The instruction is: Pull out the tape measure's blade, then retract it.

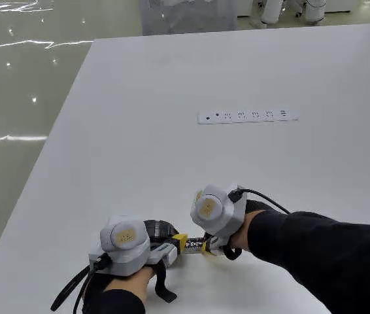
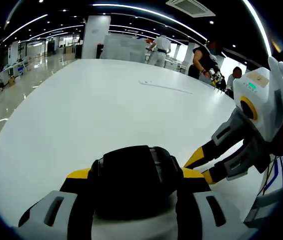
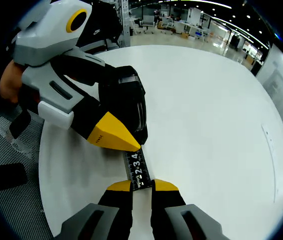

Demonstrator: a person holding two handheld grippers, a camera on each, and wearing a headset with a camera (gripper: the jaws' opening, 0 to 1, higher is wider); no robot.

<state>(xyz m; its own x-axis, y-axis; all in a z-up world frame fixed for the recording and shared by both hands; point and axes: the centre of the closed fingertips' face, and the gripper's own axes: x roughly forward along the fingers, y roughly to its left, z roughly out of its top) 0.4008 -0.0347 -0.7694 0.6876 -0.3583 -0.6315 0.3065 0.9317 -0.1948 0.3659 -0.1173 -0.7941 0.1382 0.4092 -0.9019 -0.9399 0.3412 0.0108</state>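
- The tape measure (image 3: 126, 100) is sat at the near edge of the white table (image 1: 172, 131). Its black case is on the left, and just a short bit of blade (image 3: 138, 170) is drawn out to the right, with only the first few numbers showing.
- The case is clamped between the yellow-tipped jaws of the left gripper (image 2: 136, 174), one jaw on each side of it.
- The blade's end is pinched by the right gripper (image 3: 141, 186), jaws closed together on it just right of the case mouth.
- So the pull looks barely started, and the retract part is not yet done.
- To do this step well, the pull should probably be kept straight in line with the case mouth and low over the table, so the blade isn't kinked or twisted out of the pinch.
- The case should be held firm and level on the left. If it's allowed to swivel, the blade may get dragged sideways against the slot.
- For the return, the blade is probably best fed back under control, not let go to snap in.
- Containers: nothing like a box or bin is involved. The closest thing is the case itself, with most of the blade judged to be coiled inside.
- Further out, a white power strip (image 1: 247, 116) is lying well apart on the far side of the table.
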